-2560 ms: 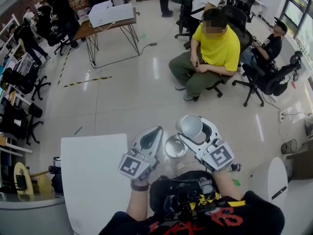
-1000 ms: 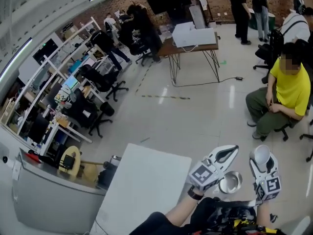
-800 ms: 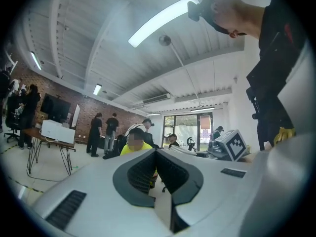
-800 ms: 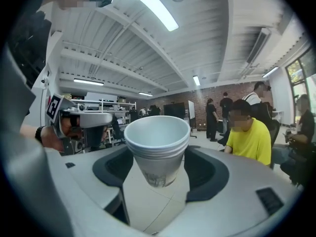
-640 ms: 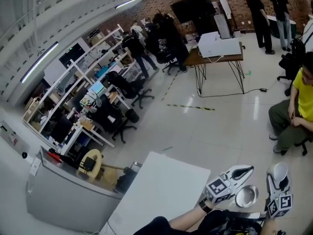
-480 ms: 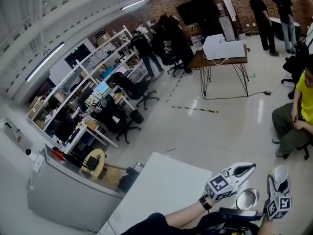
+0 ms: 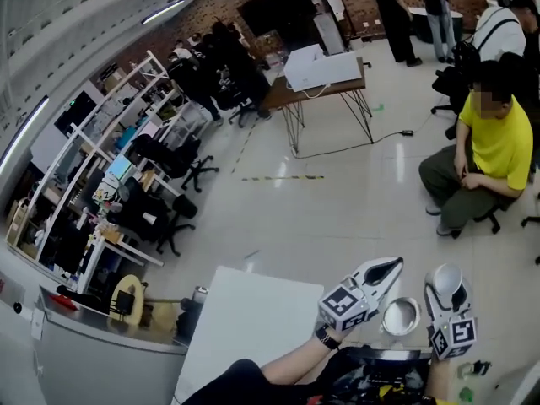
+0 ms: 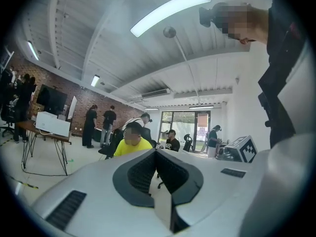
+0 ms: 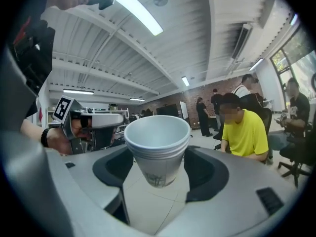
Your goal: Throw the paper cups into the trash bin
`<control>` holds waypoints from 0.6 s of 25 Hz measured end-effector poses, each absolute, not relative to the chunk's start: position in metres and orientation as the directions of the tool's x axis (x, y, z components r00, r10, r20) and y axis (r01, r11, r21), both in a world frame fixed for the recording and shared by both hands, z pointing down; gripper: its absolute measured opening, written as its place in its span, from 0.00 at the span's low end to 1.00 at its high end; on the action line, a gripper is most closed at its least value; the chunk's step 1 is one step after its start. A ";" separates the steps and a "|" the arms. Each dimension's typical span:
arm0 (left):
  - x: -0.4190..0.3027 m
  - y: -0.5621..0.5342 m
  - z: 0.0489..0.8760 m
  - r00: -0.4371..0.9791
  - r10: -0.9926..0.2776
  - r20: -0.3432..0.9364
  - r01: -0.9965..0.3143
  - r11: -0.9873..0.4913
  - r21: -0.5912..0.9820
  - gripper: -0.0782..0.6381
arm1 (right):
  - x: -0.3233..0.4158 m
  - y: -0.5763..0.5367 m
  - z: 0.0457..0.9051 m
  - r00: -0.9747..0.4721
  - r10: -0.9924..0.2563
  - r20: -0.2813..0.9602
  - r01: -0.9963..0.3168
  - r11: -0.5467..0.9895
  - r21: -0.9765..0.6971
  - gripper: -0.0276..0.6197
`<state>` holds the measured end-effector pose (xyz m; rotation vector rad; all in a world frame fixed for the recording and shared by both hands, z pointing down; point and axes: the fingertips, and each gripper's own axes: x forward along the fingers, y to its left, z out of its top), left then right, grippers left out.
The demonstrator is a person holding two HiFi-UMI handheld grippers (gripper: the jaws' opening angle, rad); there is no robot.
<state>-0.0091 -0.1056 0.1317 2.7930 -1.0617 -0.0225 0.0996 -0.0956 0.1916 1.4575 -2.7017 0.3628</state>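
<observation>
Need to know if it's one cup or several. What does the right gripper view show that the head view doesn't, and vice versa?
Only the right gripper view: nested rims, so the right gripper holds stacked paper cups, not one. Only the head view: the shiny round bin between the grippers, and the white table. Both: the cups, the left gripper, the seated person in yellow.

Pale grey tongs, black top (image 7: pixel 240 382).
Left tongs (image 7: pixel 388 267) and right tongs (image 7: pixel 446 278) carry ribbed black pads (image 8: pixel 139 174) and black-and-white marker cubes (image 7: pixel 342 305); a dark wristband (image 7: pixel 323 336) rings the left wrist.
</observation>
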 end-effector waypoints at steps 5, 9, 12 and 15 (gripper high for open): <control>-0.011 -0.110 0.144 0.728 -0.684 0.057 -0.681 -0.710 0.180 0.11 | 0.095 -0.099 0.185 -0.591 -0.795 0.135 -0.805 0.569 -0.168 0.56; -0.008 -0.111 0.121 0.707 -0.706 0.046 -0.702 -0.692 0.167 0.11 | 0.085 -0.098 0.171 -0.653 -0.747 0.127 -0.756 0.631 -0.174 0.56; -0.005 -0.117 0.126 0.697 -0.713 0.077 -0.715 -0.681 0.157 0.11 | 0.082 -0.102 0.171 -0.666 -0.732 0.142 -0.744 0.641 -0.186 0.56; -0.008 -0.113 0.133 0.678 -0.730 0.087 -0.731 -0.657 0.187 0.11 | 0.082 -0.097 0.181 -0.670 -0.722 0.174 -0.741 0.638 -0.208 0.56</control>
